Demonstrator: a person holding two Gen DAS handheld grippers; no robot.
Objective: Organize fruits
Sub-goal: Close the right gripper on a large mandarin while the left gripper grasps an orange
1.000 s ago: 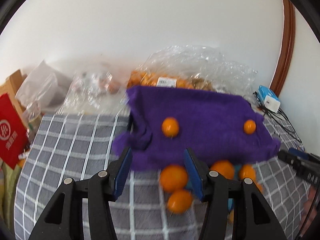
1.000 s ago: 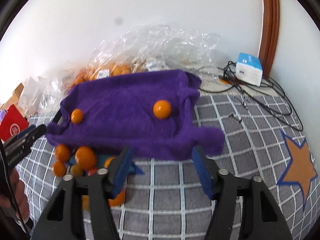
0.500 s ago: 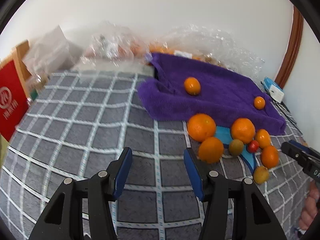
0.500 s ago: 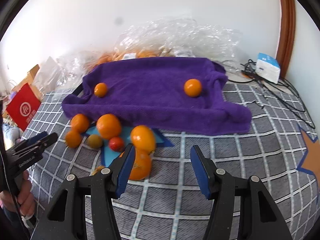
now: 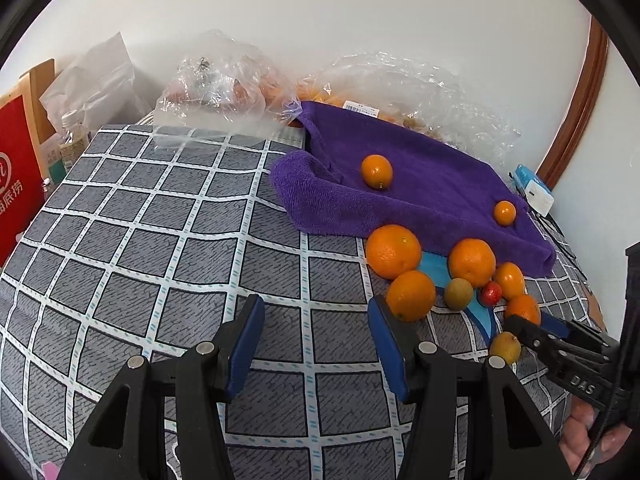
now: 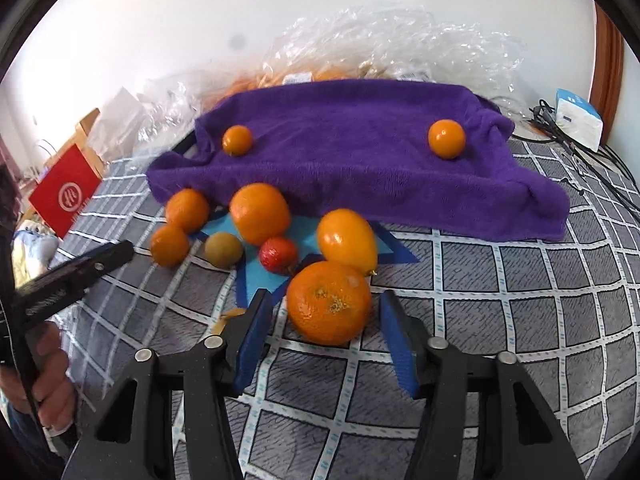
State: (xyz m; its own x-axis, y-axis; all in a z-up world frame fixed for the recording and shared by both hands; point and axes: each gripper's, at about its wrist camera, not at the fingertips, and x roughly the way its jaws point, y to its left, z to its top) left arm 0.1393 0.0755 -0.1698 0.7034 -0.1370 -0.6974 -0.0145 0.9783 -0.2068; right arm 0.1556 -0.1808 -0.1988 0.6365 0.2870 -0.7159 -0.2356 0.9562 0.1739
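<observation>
Several oranges lie in a cluster on the checked cloth in front of a purple towel [image 6: 360,160], with a brownish round fruit [image 6: 223,249], a small red fruit [image 6: 278,255] and an oval yellow-orange fruit [image 6: 347,240]. Two small oranges [image 6: 447,138] [image 6: 237,140] rest on the towel. My right gripper [image 6: 326,312] has the nearest big orange [image 6: 329,302] between its jaws, which are closing; a small gap still shows on each side. My left gripper [image 5: 314,320] is open over bare cloth, and an orange [image 5: 411,295] lies just beyond its right finger.
Crinkled clear plastic bags [image 6: 400,48] with more fruit lie behind the towel against the white wall. A white and blue box [image 6: 578,118] with cables sits at the right. A red bag [image 5: 14,176] and bottles stand at the left. A blue star [image 6: 260,276] marks the cloth under the fruit.
Both grippers have sunk toward the cloth. The right one has come up around the big orange and its jaws have narrowed. The left one stands the same width, now left of the fruit cluster.
</observation>
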